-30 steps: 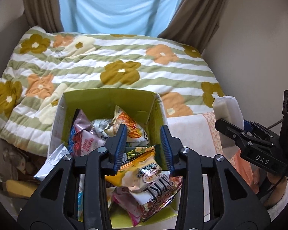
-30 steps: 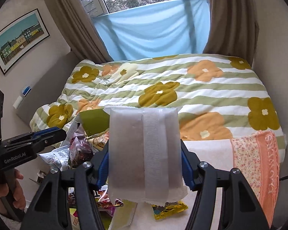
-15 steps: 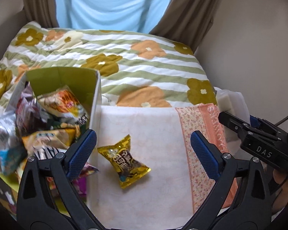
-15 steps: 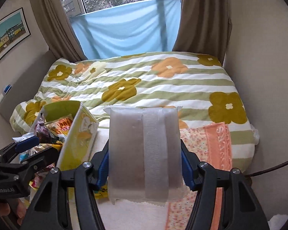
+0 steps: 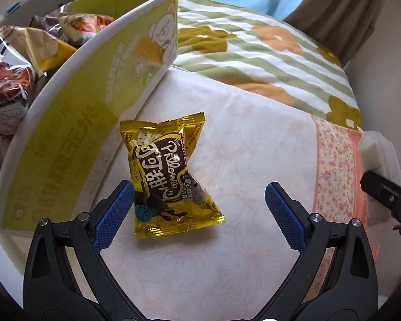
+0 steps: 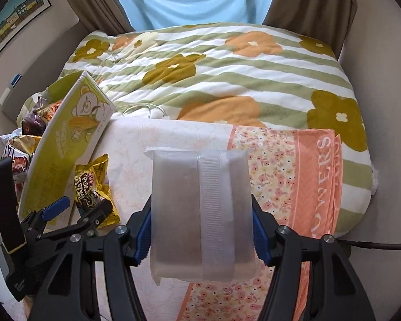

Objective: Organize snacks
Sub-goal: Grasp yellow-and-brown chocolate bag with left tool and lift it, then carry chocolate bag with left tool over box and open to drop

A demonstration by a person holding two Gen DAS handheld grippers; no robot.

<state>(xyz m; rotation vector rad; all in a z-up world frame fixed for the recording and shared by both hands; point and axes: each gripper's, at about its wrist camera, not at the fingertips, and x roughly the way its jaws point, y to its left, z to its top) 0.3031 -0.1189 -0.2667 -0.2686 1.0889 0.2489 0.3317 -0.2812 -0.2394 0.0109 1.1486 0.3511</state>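
Gold snack packet (image 5: pixel 165 176) lies on the pale cloth (image 5: pixel 240 254) over the bed, beside the green box (image 5: pixel 74 123) of snacks. Left claw (image 5: pixel 199 215) hangs released above it; right claw (image 6: pixel 201 230) grips a frosted pouch (image 6: pixel 200 214), contents unclear.

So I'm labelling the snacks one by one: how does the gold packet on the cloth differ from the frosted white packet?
The gold packet is glossy foil with brown printing; the frosted white packet is plain and translucent, with a ribbed seam. The gold packet lies loose on the cloth between the open left hand-held gripper; the white packet is clamped in the right hand-held gripper, off the cloth. Both are sealed pillow-type packets.
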